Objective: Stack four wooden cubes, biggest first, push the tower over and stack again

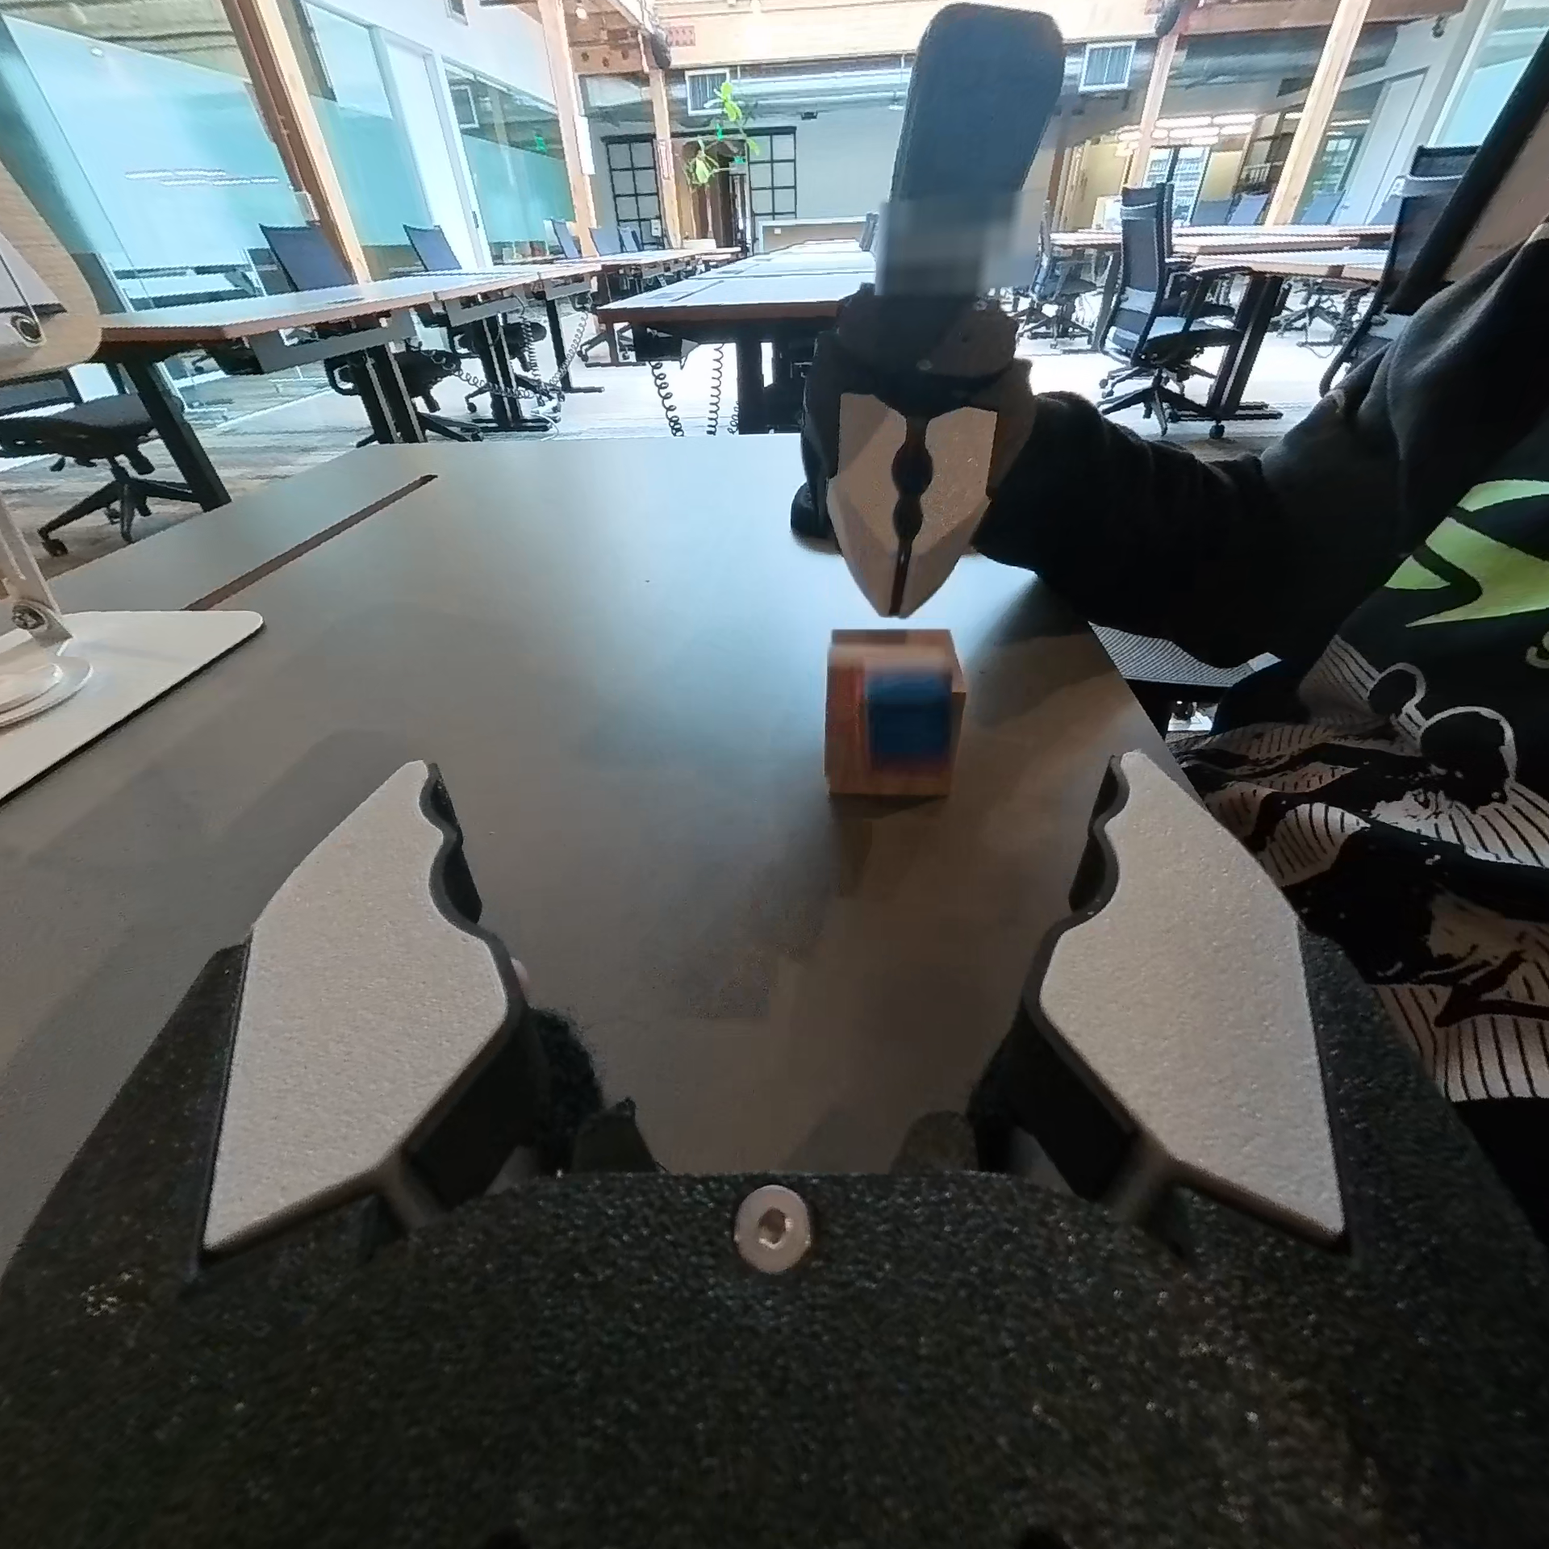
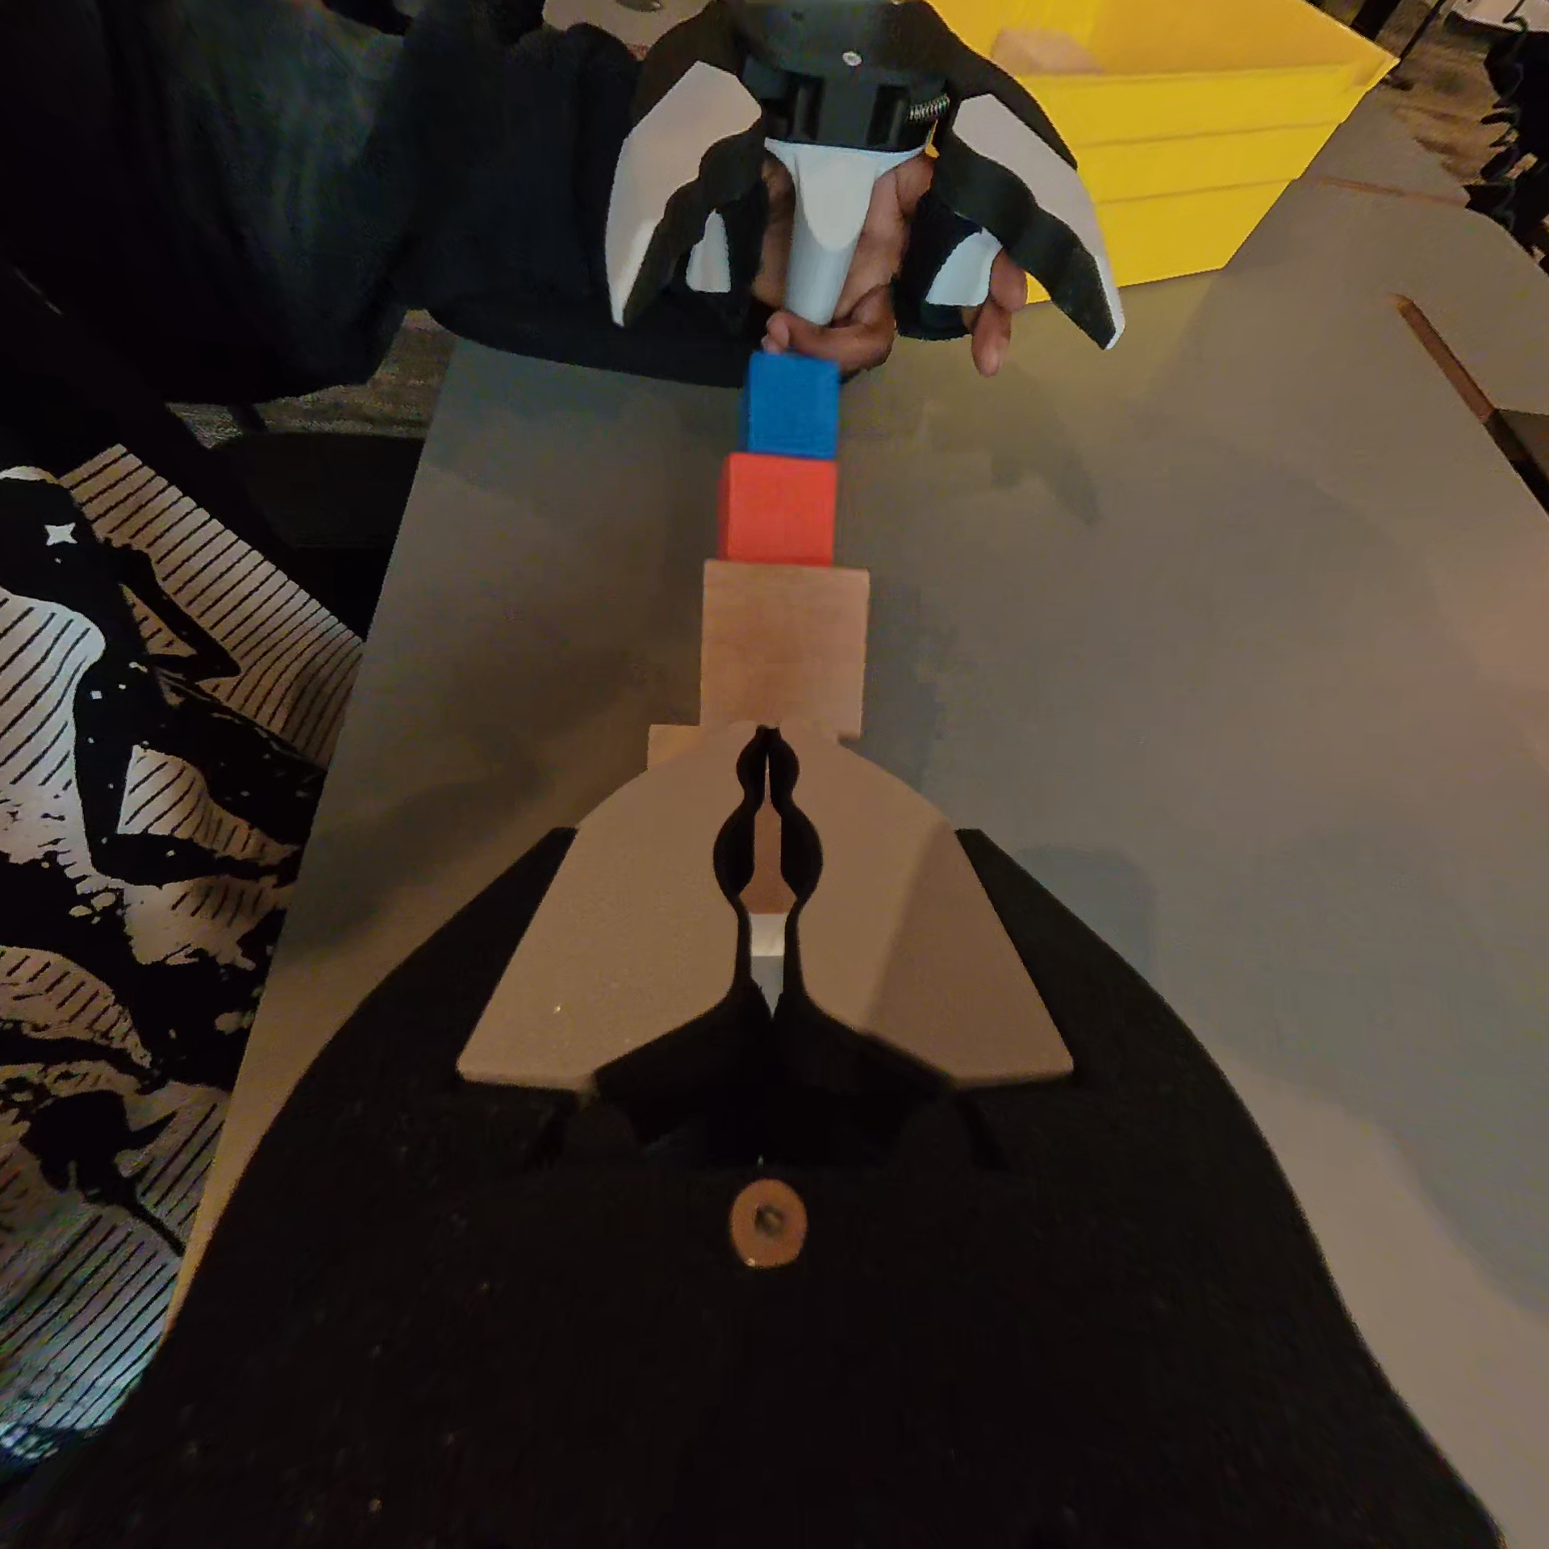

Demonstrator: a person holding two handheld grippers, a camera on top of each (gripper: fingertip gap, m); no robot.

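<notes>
While the right hand-held gripper is held by a dark-sleeved arm with its tips pointing down, its two fingers are pressed together and nothing is clamped between them. Its tips are seen just over the top of the far end of the row of cubes; whether they touch the wood cannot be told. The left hand-held gripper is held low and level over the worktop, facing the row from its other end, with its fingers spread wide and nothing between them.

The four cubes are lying in one line on the worktop, face against face. The largest wooden cube is found directly under the right tips and is mostly hidden by them. Next to it the medium wooden cube is placed, then the red cube, then the blue cube, which is nearest to the left hand-held gripper.

A yellow bin is seen on the worktop behind the left hand-held gripper; something pale is lying inside, but it cannot be identified.

The row is laid near the worktop edge on the side of the person, whose printed shirt is visible beyond this edge. On the other side wide bare surface is offered, up to a white monitor base well apart from the cubes.
</notes>
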